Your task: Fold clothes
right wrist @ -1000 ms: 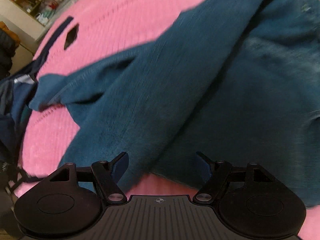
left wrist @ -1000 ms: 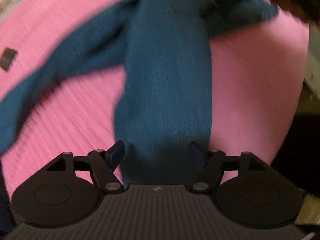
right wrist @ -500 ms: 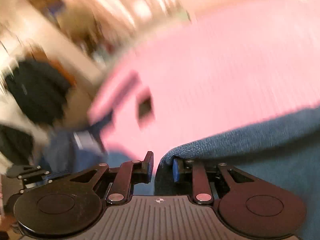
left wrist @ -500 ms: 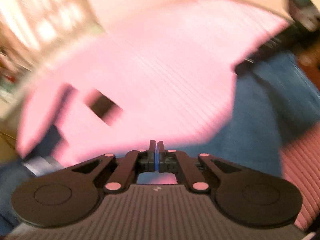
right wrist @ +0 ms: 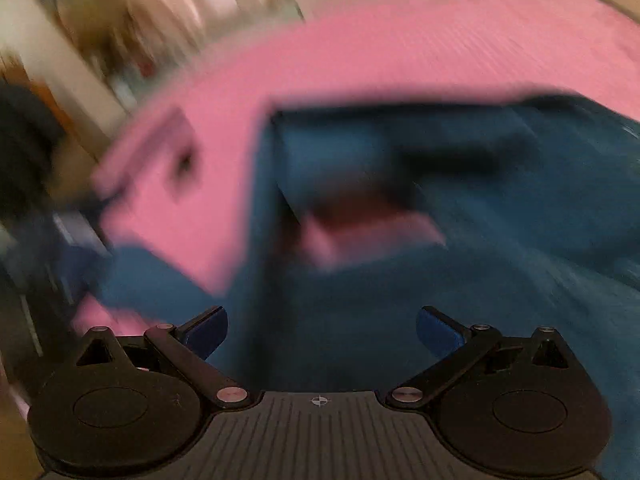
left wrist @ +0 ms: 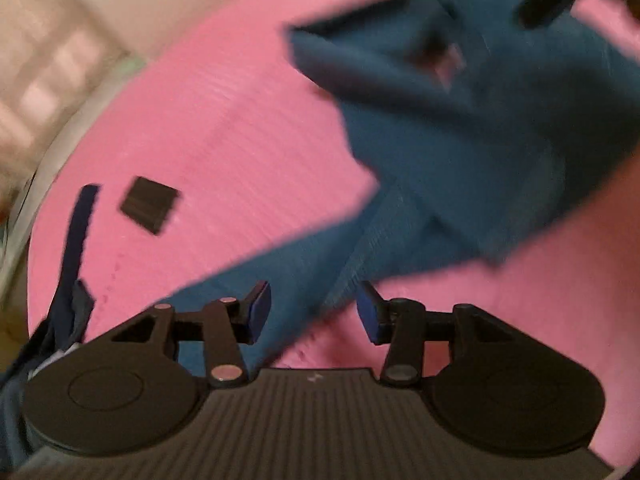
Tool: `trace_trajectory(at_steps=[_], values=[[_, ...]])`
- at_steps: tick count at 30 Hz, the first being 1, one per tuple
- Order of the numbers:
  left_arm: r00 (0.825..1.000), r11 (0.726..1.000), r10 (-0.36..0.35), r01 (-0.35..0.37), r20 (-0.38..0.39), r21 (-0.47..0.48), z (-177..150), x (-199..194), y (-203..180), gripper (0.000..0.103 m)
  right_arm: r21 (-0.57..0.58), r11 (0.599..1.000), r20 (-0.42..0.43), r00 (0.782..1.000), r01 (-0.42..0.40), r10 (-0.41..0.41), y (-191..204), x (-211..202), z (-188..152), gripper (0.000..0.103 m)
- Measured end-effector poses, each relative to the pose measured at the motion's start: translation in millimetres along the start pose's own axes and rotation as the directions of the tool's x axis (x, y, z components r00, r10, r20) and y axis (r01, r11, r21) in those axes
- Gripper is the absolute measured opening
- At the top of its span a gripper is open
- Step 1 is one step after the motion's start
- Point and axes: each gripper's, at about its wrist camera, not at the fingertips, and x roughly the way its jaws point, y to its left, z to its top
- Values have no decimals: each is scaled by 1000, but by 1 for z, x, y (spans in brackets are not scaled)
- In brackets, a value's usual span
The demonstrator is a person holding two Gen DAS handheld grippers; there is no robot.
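Pink bedspread [left wrist: 240, 128] fills both views. Blue garment [left wrist: 460, 128] lies rumpled on it, 1 o'clock from left gripper [left wrist: 313, 310], jaws opening, nothing pinched. Right gripper [right wrist: 322, 330] opening wide above garment, released. Small black tag [left wrist: 149, 205] at 10 o'clock.

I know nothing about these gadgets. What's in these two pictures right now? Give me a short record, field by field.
surface: pink ribbed cover
garment: blue knit top, lying rumpled on the cover, partly folded over itself
left gripper: jaws apart and opening, above a strip of the top, pads not pressing it
right gripper: jaws wide and opening, nothing gripped, the top below
other items: small dark flat square on the cover; dark blue strap at its edge
image quality: both views motion-blurred
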Motion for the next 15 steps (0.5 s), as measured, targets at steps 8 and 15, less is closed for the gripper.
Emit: trace_trajectory(at_steps=[8,15], values=[[990,987,-83,67,111,144,-14,9,-48,46,433,878,-79,979,203,-188,-67,-44,-128,102],[954,948,-206,139,218,285,-25,-11,-95,54,785,613,122,946,93,-300,-122,-52,-171,81]])
